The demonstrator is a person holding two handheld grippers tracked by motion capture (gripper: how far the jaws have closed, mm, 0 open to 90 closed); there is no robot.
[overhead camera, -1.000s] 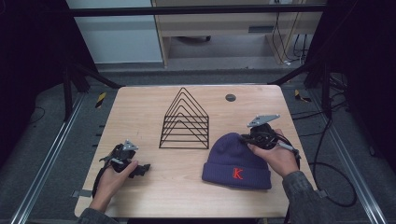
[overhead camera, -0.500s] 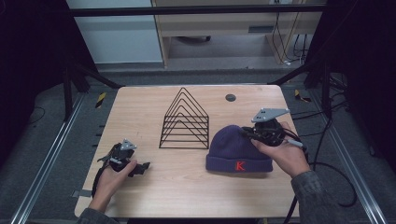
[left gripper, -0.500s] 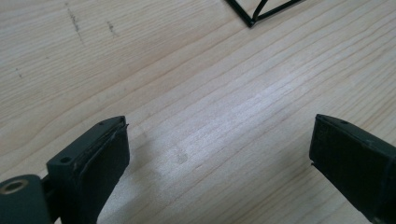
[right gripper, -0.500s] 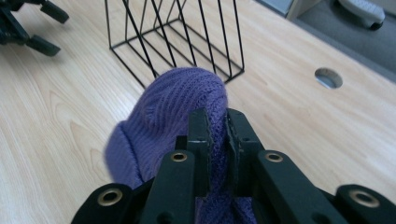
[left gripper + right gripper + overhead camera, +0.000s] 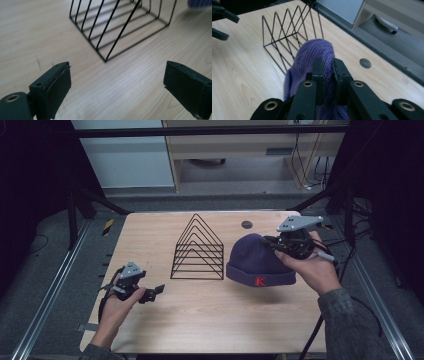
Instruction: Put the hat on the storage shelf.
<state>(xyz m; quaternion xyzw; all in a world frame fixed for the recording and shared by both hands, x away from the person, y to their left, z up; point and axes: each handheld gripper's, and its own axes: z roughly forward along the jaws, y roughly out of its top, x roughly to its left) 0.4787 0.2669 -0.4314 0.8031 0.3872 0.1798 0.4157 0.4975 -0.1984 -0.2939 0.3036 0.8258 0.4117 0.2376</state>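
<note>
A purple knit beanie (image 5: 257,260) with a red K on its cuff hangs above the wooden table (image 5: 210,320), lifted by its top. My right gripper (image 5: 274,245) is shut on the beanie's crown; in the right gripper view the knit fabric (image 5: 312,57) is pinched between the two black jaws of that gripper (image 5: 328,67). A black wire rack (image 5: 198,250) of triangular loops stands at the table's middle, left of the beanie. My left gripper (image 5: 159,290) is held low at the front left, open, with bare wood between its pads (image 5: 58,85) and the rack (image 5: 120,27) ahead.
A dark round grommet (image 5: 246,224) sits in the tabletop behind the beanie. Metal rails run along both sides of the table. Cables trail off the right edge by my right hand.
My right gripper has risen with the beanie, which now hangs off the table and nearer the rack. My left hand has lifted slightly.
</note>
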